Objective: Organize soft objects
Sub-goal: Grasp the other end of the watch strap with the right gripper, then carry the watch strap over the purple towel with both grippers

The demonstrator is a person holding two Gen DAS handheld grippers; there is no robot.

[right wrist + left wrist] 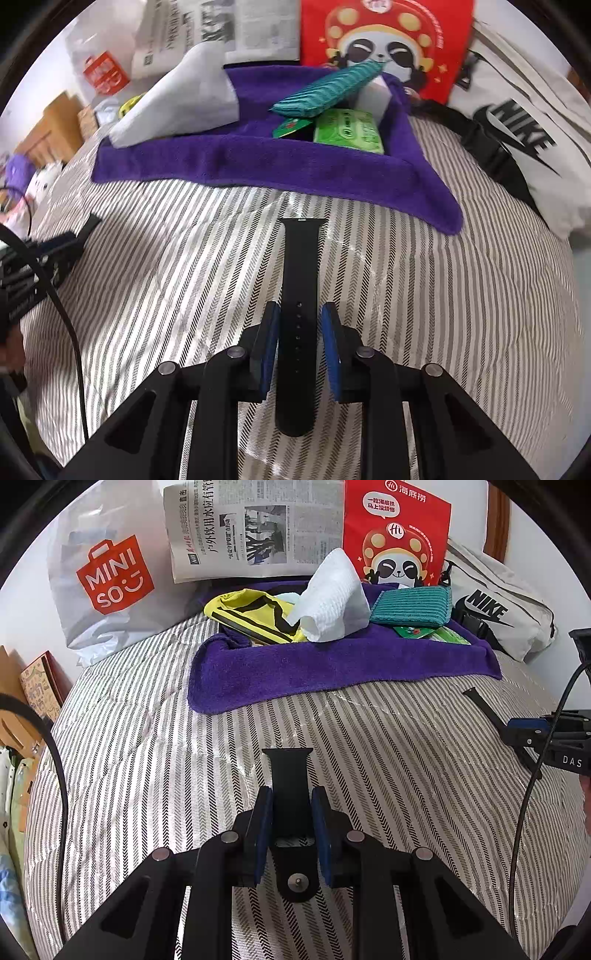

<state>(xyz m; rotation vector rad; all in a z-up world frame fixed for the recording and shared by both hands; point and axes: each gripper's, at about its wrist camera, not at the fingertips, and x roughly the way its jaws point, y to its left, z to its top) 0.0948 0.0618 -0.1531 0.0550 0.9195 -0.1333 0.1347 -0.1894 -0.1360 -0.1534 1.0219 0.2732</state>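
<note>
Fingers first: the left gripper (pixel 291 805) has its blue-padded fingers (pixel 264 834) pinching a short black watch strap (pixel 290 775) that sticks out forward over the bed, and the right gripper (pixel 298 325) has a longer, holed black strap piece (pixel 298 295) running between its fingers (pixel 270 347), though whether the pads actually press on it I cannot tell. Both hover over the striped bedspread (pixel 147 775), which fills most of each view. Beyond them lies the purple towel (pixel 332 664), draped over a tray-like shape and carrying the soft pile: a white waffle cloth (pixel 332 598) standing up, a yellow and black fabric piece (pixel 255 616) beside it, a teal ribbed cloth (pixel 412 607) leaning at the right, and a green packet (pixel 349 131) tucked under it. Behind stand a Miniso bag (pixel 110 579), newspaper (pixel 251 524), red panda bag (pixel 397 535) and Nike bag (pixel 498 613).
</note>
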